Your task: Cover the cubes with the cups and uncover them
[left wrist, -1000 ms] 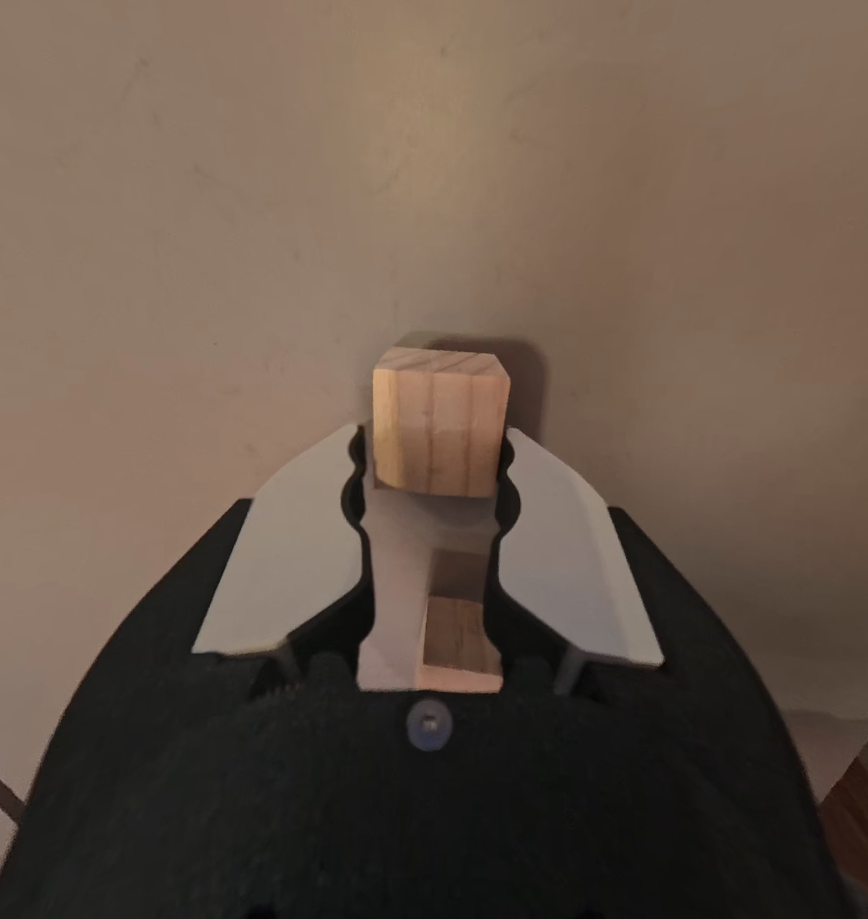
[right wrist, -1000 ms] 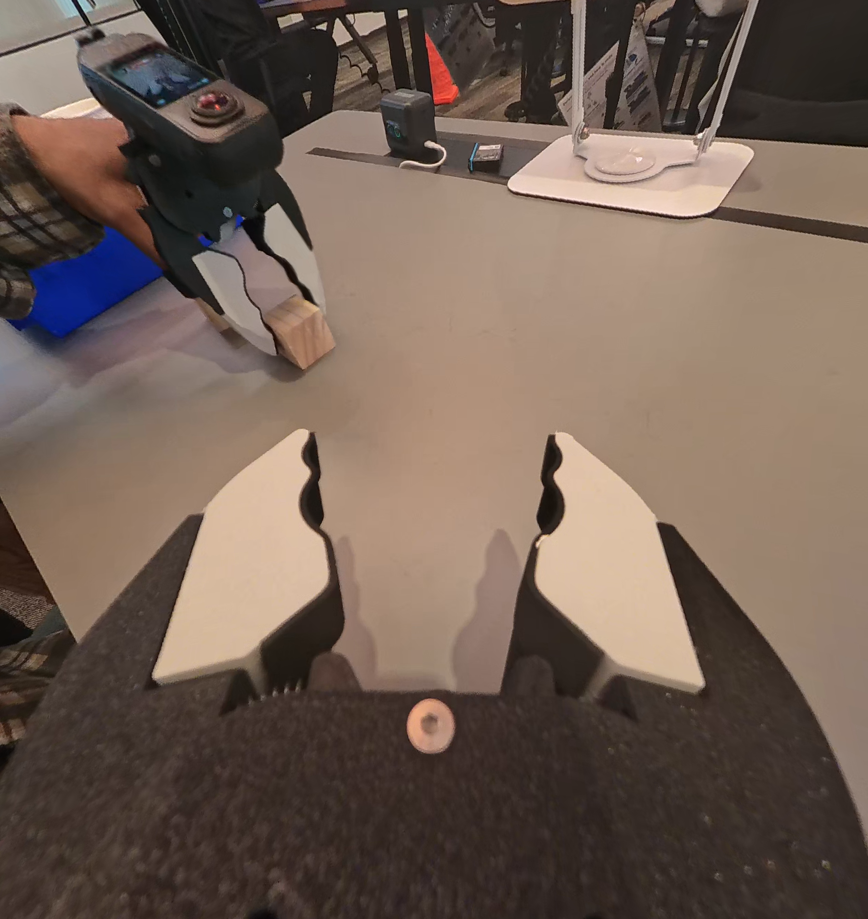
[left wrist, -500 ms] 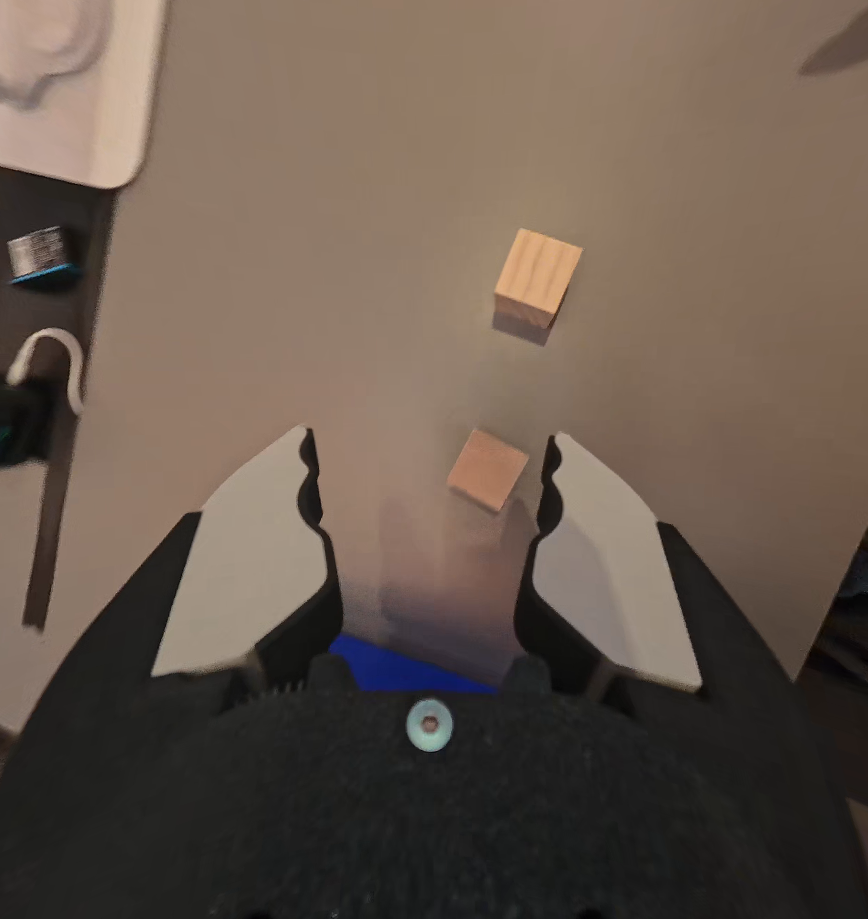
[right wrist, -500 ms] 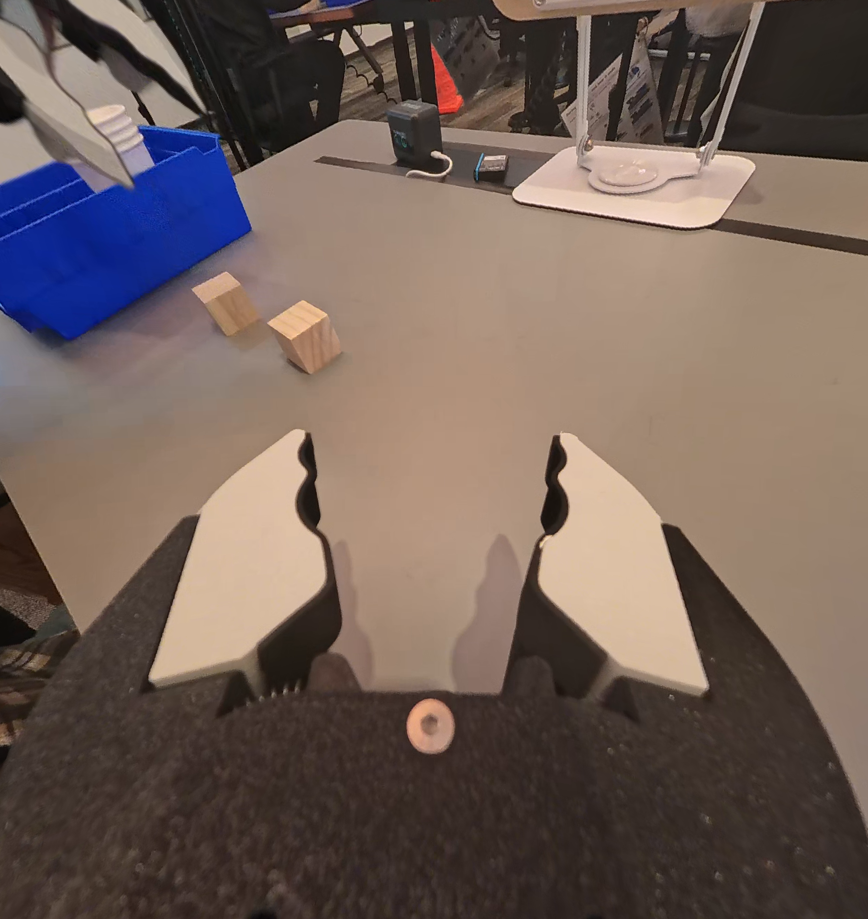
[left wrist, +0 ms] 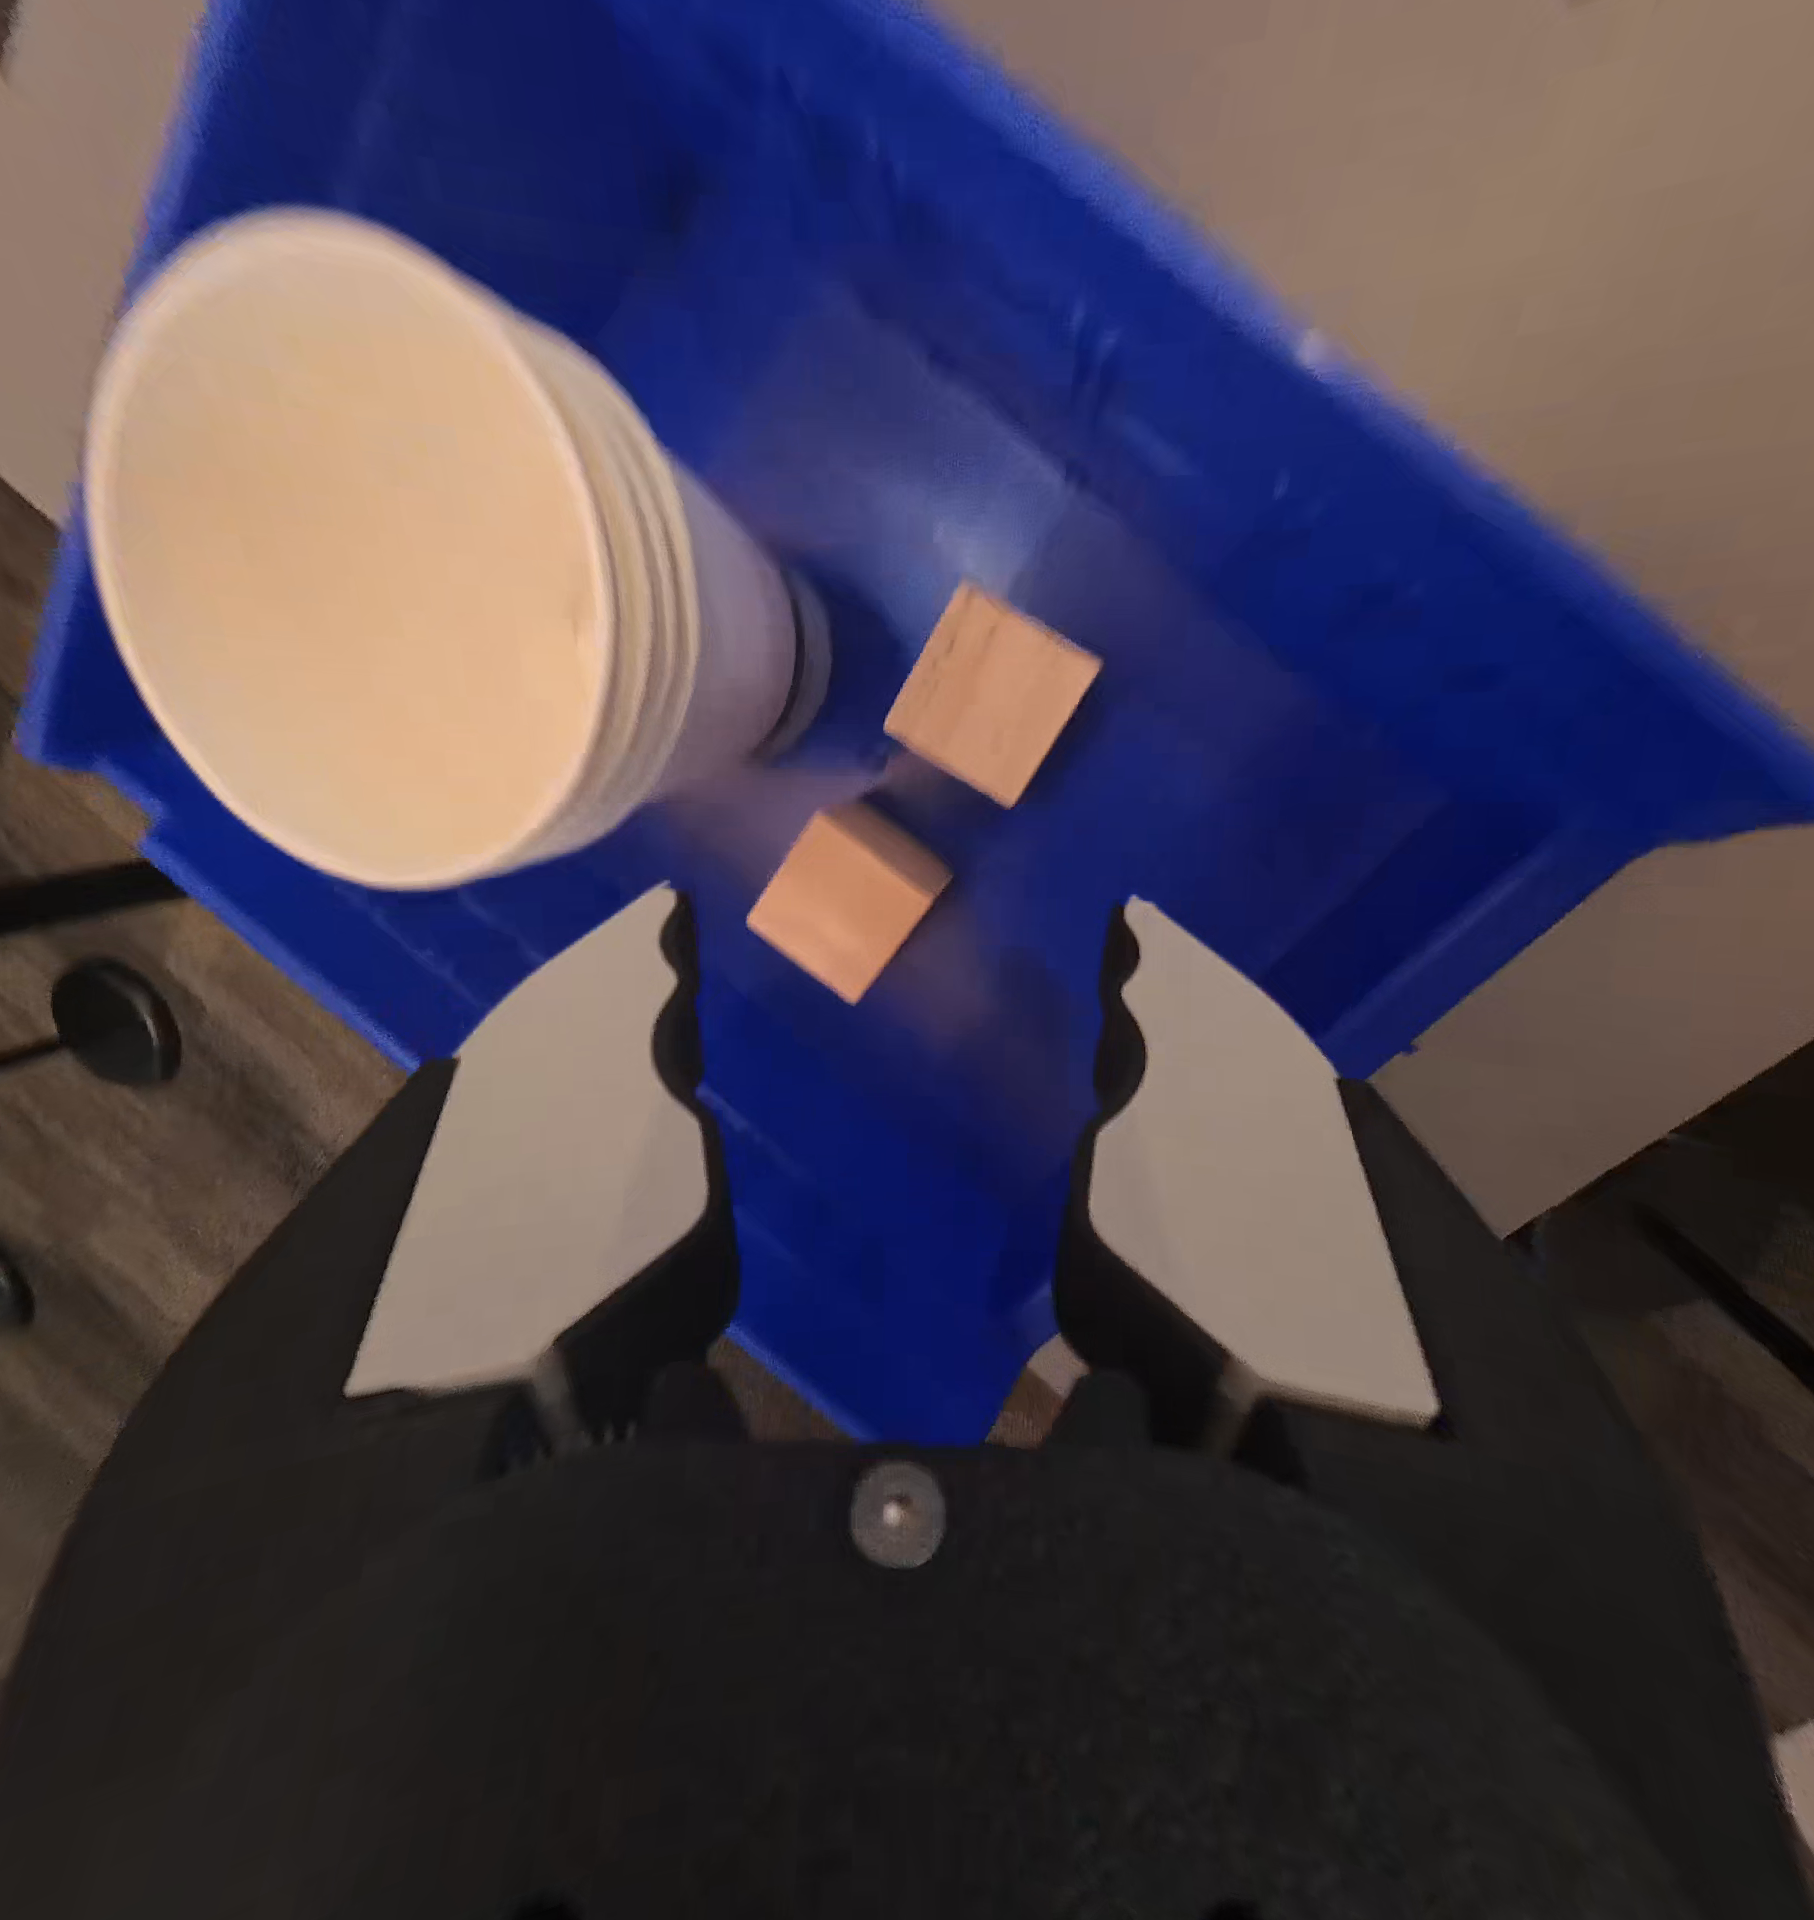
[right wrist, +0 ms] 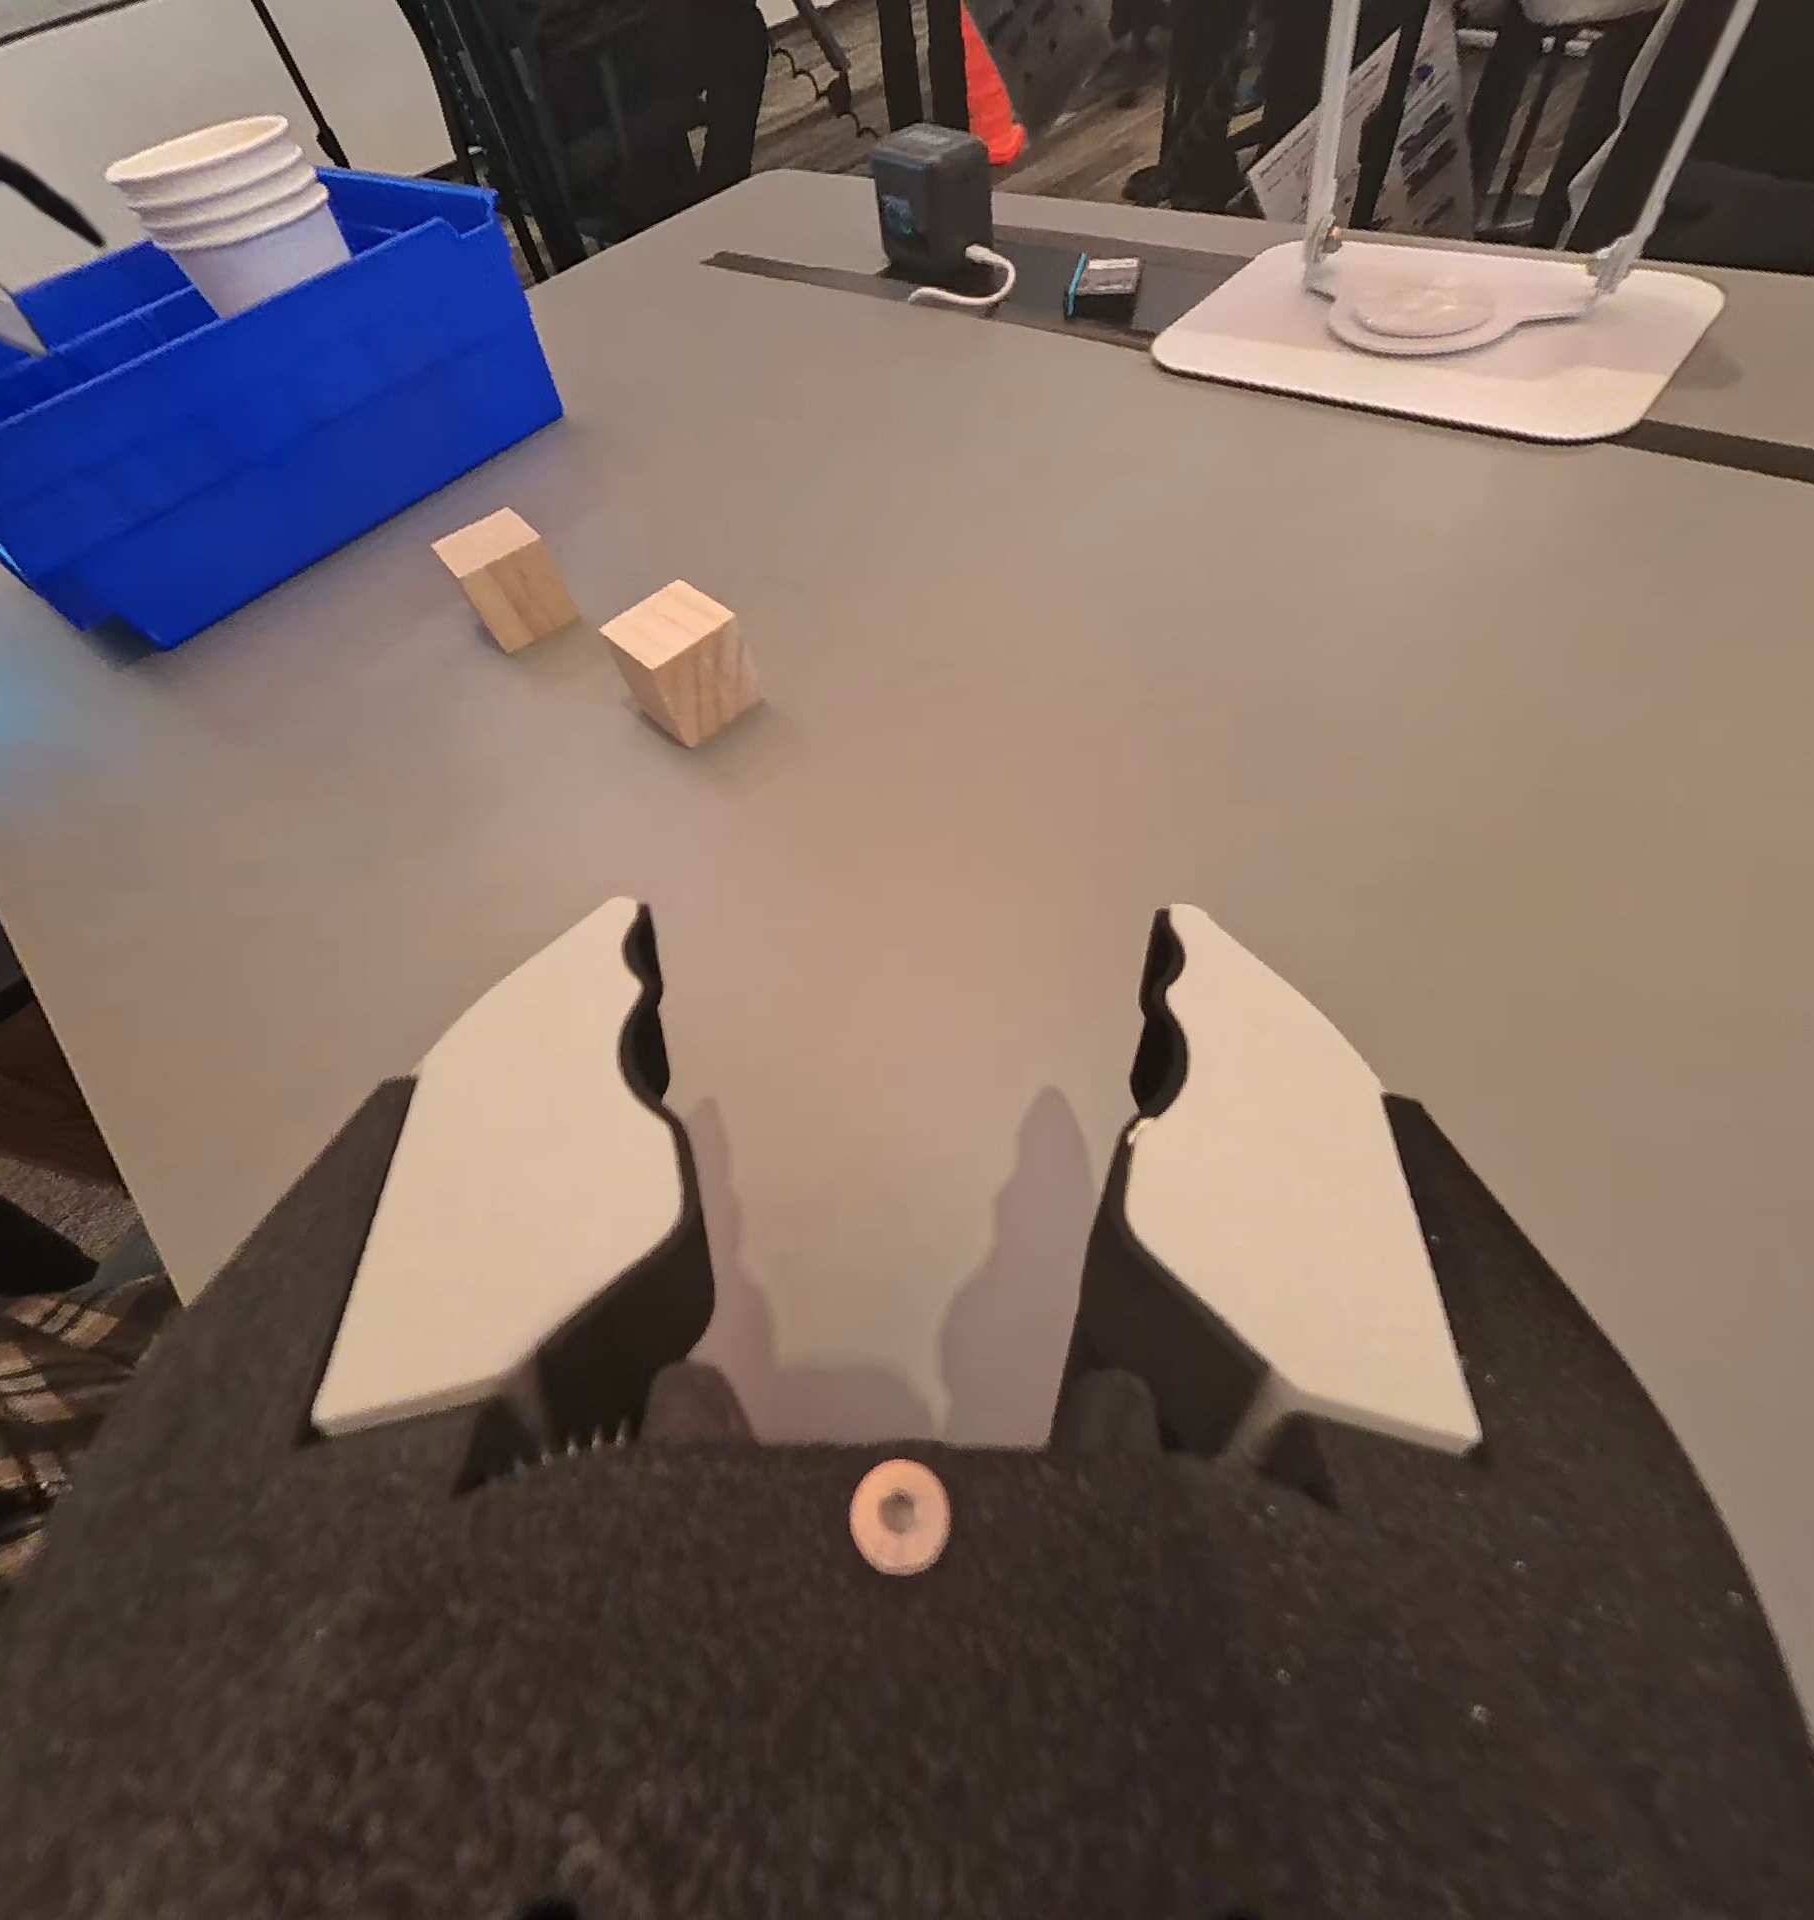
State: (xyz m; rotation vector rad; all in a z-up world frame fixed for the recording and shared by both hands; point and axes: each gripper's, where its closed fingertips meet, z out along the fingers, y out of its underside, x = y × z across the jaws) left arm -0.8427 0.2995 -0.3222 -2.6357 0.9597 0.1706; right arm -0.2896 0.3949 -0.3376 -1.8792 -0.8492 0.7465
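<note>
2 wooden cubes (right wrist: 508, 579) (right wrist: 682, 663) sit close together on the grey table (right wrist: 1142, 665), apart from each other and just beside the blue bin (right wrist: 259, 436) at the table's left corner. 2 more cubes (left wrist: 991, 694) (left wrist: 846, 902) lie on the bin's floor, next to a stack of white paper cups (left wrist: 383, 551) that stands upright in the bin, its rims above the bin's wall.

The left hand-held gripper (left wrist: 898, 914) hangs over the bin, looking down into it, its jaws spread and holding nothing; this view is blurred. The right hand-held gripper (right wrist: 903, 920) is low over bare table nearer the front edge, well apart from the cubes, also released and empty.

Along the far side of the table runs a dark strip bearing a small black box (right wrist: 929, 197) with a white cable and a small flat device (right wrist: 1100, 283). To their right rests a white base plate (right wrist: 1443, 358) with 2 thin uprights. Behind the table are dark chair legs, an orange cone (right wrist: 991, 88) and wood-look flooring.
</note>
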